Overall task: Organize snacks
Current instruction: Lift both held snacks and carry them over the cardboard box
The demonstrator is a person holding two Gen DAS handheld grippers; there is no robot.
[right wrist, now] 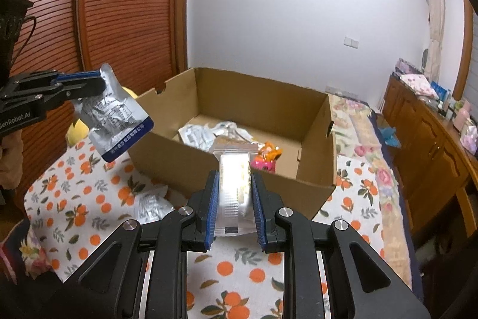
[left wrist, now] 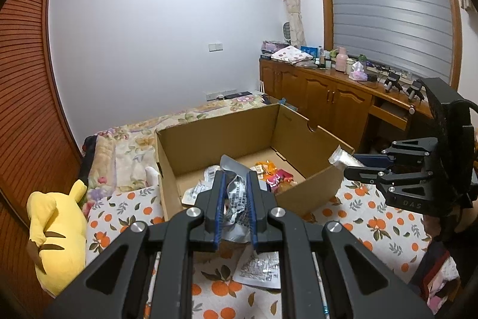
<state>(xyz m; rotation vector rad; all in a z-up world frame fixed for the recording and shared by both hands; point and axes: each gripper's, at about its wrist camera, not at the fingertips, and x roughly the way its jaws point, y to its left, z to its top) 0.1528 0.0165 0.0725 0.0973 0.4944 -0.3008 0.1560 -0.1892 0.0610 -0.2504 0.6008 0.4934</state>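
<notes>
Right now I am holding a crumpled silver pouch (left wrist: 236, 199) pinched in my left gripper (left wrist: 234, 180), in the air just short of the cardboard box (right wrist: 239, 169). My right gripper (right wrist: 234, 181) is clamping a clear-wrapped snack bar (right wrist: 234, 184) whose far end is reaching over the box's near wall, above the snacks (right wrist: 266, 156) lying inside.

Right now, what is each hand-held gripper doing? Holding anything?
Left hand-held gripper: closed on a silver snack pouch.
Right hand-held gripper: closed on a clear wrapped snack bar.

Left gripper (left wrist: 234, 184) clamping a silver snack pouch (left wrist: 236, 207), cardboard box (left wrist: 191, 145) beyond, right gripper (left wrist: 349, 166) gripping a clear wrapped snack (left wrist: 342, 159)
</notes>
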